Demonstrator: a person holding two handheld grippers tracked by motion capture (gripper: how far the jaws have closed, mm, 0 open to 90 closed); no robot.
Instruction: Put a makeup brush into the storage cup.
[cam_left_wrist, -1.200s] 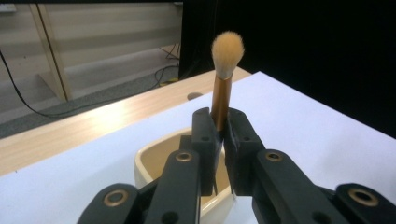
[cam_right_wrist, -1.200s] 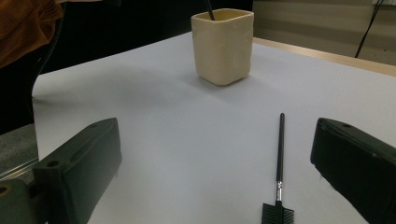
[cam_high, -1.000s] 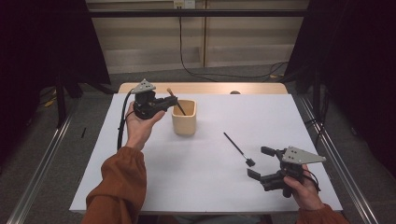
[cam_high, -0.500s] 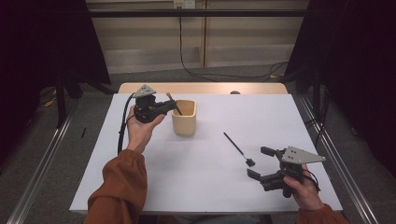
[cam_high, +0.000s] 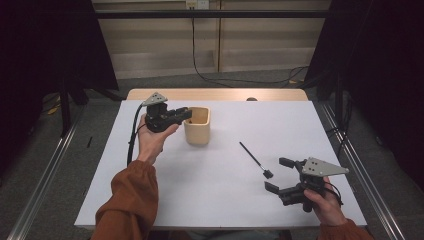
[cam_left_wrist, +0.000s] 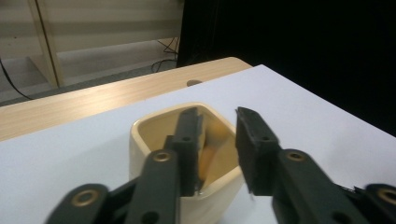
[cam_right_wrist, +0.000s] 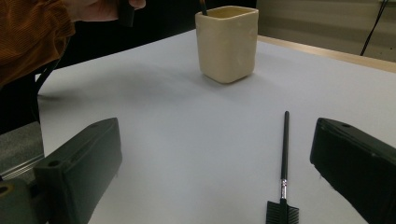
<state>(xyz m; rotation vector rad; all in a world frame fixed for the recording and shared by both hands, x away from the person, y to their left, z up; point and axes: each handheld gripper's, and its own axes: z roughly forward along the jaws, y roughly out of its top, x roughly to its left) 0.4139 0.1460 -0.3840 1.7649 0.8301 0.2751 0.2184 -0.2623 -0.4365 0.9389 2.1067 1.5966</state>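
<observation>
A cream cup (cam_high: 197, 126) stands on the white table sheet (cam_high: 220, 195). My left gripper (cam_high: 188, 113) hovers over the cup's left rim. Its jaws have just been opening and have nothing between them. In the left gripper view the left gripper (cam_left_wrist: 218, 114) looks down into the cup (cam_left_wrist: 140, 140), where a brown stick (cam_left_wrist: 208, 161) leans inside. The stick's tip (cam_right_wrist: 203, 6) pokes above the cup (cam_right_wrist: 227, 42). A black brush (cam_high: 255, 160) lies right of the cup. My right gripper (cam_high: 275, 173) rests near the brush head, open, and the brush (cam_right_wrist: 285, 149) lies between its wide jaws (cam_right_wrist: 217, 123).
A strip of wooden tabletop (cam_high: 215, 94) shows behind the white sheet. Metal rails (cam_high: 45, 170) run along the floor on both sides, and cables (cam_high: 210, 75) lie on the floor at the back. A sleeved forearm (cam_high: 127, 205) crosses the sheet's front left.
The left gripper held a brown stick above the cup; its jaws have parted and the stick now sits in the cup. The right gripper has stayed still.
</observation>
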